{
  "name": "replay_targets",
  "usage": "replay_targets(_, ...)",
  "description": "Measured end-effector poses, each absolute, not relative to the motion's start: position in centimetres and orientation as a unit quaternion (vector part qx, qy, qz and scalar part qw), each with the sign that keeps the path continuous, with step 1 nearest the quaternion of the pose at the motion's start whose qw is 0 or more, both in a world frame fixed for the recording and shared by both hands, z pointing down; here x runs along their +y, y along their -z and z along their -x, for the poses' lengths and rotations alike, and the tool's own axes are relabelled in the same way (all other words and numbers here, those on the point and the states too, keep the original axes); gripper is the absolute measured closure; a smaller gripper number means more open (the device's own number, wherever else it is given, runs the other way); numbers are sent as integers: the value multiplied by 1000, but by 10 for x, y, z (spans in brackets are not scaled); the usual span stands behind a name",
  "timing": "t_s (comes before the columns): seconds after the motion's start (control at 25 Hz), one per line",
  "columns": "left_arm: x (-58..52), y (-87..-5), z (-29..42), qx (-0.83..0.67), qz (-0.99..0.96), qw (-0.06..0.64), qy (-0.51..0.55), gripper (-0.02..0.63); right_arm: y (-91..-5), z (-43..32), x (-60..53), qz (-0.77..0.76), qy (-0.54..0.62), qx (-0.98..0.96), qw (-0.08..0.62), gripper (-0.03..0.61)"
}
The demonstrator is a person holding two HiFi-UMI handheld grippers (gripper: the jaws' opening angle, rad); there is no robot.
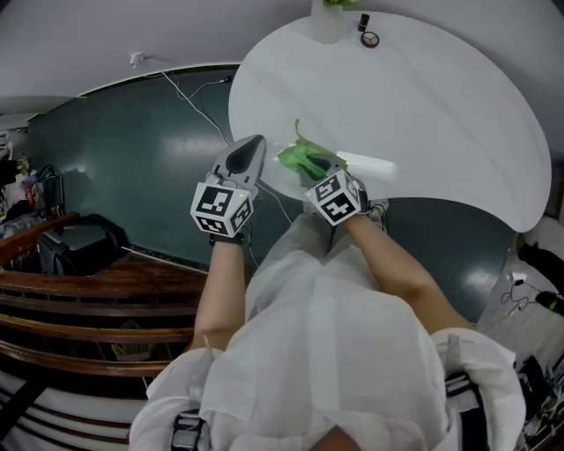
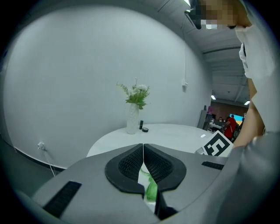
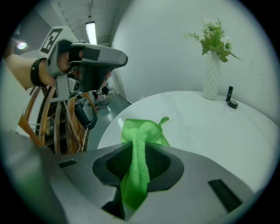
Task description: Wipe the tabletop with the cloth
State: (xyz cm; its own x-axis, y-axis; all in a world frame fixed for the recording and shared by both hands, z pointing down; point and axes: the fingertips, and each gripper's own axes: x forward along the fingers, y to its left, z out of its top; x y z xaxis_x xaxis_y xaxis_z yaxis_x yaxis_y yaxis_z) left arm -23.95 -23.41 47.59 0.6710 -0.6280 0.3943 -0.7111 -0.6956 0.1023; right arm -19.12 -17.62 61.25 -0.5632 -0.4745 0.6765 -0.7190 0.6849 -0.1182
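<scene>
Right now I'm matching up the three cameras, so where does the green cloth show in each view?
Head view: green cloth at centre, at the near edge of the table, in the right gripper.
Left gripper view: a green sliver low at centre, seen through the gap under the shut left gripper.
Right gripper view: low centre, pinched between the jaws.
Shared landmark: white vase at the table's far side.

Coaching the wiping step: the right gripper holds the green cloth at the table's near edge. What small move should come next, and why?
Probably lower the right gripper so the cloth flattens onto the tabletop. The cloth is bunched between the fingers at the near edge, with bare surface stretching ahead.
</scene>
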Motion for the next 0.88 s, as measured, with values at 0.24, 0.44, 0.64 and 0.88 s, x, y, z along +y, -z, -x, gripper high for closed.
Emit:
replay_targets(0.24, -233, -481, 209, -352, -912, 130, -168, 595, -616, 172, -143, -298, -198, -880, 314, 495)
replay_targets(0.44, -234, -482, 173, -335, -918, 135, -165, 595, -617, 122, -132, -312, -209, -874, 310, 495)
replay_targets(0.64, -232, -482, 134, -327, -921, 138, -162, 595, -621, 45, -124, -350, -231, -853, 309, 495)
replay_targets(0.88, -238, -484, 101, -328, -920, 144, -161, 595, -623, -52, -127, -395, -230, -827, 326, 495)
